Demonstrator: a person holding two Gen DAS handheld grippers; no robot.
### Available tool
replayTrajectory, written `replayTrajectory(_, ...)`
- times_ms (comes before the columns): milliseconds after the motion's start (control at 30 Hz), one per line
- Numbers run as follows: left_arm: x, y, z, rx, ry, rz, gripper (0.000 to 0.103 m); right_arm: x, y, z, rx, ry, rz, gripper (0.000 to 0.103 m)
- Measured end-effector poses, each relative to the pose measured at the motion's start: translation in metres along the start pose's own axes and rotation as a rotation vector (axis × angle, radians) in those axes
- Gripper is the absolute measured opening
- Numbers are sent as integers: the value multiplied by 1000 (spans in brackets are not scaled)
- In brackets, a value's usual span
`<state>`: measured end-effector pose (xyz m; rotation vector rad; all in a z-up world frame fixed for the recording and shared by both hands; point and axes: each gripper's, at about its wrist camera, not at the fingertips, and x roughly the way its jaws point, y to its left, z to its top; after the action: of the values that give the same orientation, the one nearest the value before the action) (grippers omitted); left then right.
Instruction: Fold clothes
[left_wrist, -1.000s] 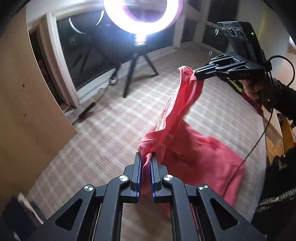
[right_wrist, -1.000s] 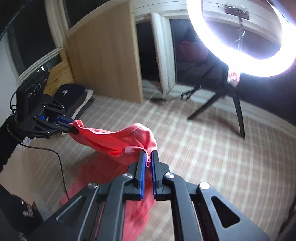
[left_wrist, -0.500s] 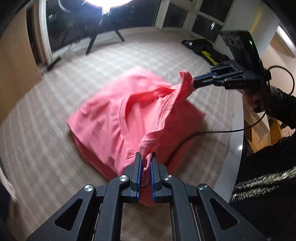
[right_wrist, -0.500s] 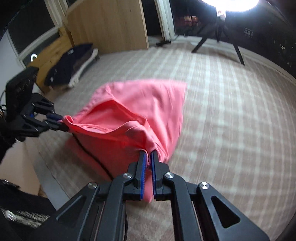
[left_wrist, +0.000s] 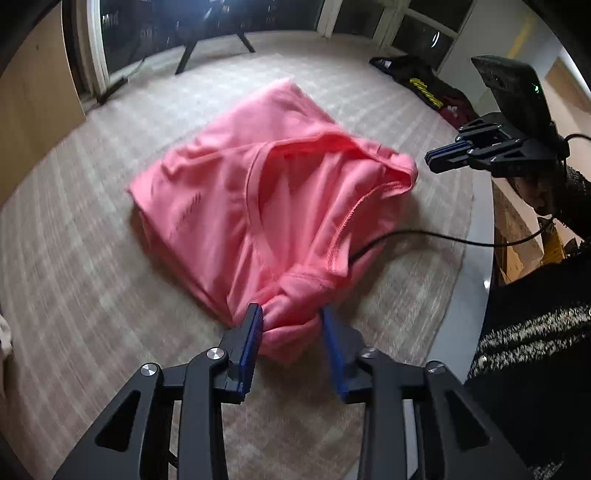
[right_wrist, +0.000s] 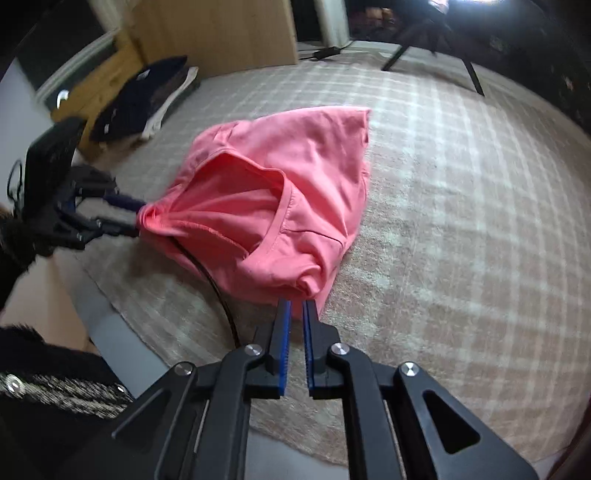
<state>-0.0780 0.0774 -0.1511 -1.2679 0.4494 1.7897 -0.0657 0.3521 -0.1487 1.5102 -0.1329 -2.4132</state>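
On the near edge of the checked rug (left_wrist: 92, 258), the pink shirt (left_wrist: 258, 192) lies folded; my left gripper (left_wrist: 291, 334) is opening, a bunched corner between its jaws. In the right view, my right gripper (right_wrist: 296, 319) is closed, empty, at the shirt's near corner. Next I should probably back away, then smooth it.

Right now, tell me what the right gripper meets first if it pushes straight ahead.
The right gripper would run into the bunched near corner of the pink shirt just past its tips, then probably the rug underneath.
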Motion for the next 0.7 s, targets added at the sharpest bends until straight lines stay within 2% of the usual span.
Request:
replayTrajectory(33,-3,0,0,2,-3,1,31,-3,-2,1,10,-23,-1,15)
replayTrajectory(67,-6,1,-1,4,-6,2,31,-5,-5,3,25,-40,4,35)
replayTrajectory(100,-8,2,0,5,-11,8,31,-3,-11,5,67,-39,31,46)
replayTrajectory(133,-11,3,1,6,-16,14,32,0,-18,7,110,-38,60,53)
replayTrajectory(200,-12,4,0,3,-23,29,32,10,-31,8,207,-21,132,53)
replayTrajectory(233,-10,2,1,8,-27,21,32,13,-33,8,221,-19,137,53)
replayTrajectory(433,7,-15,1,70,4,-16,32,17,-8,8,159,-16,85,53)
replayTrajectory(500,12,-20,2,88,6,-9,32,9,11,7,71,-44,25,53)
replayTrajectory(633,17,-22,3,106,28,-1,32,8,40,6,-76,-48,6,53)
replayTrajectory(700,10,-19,3,84,34,-32,32,11,50,6,-133,-21,-10,53)
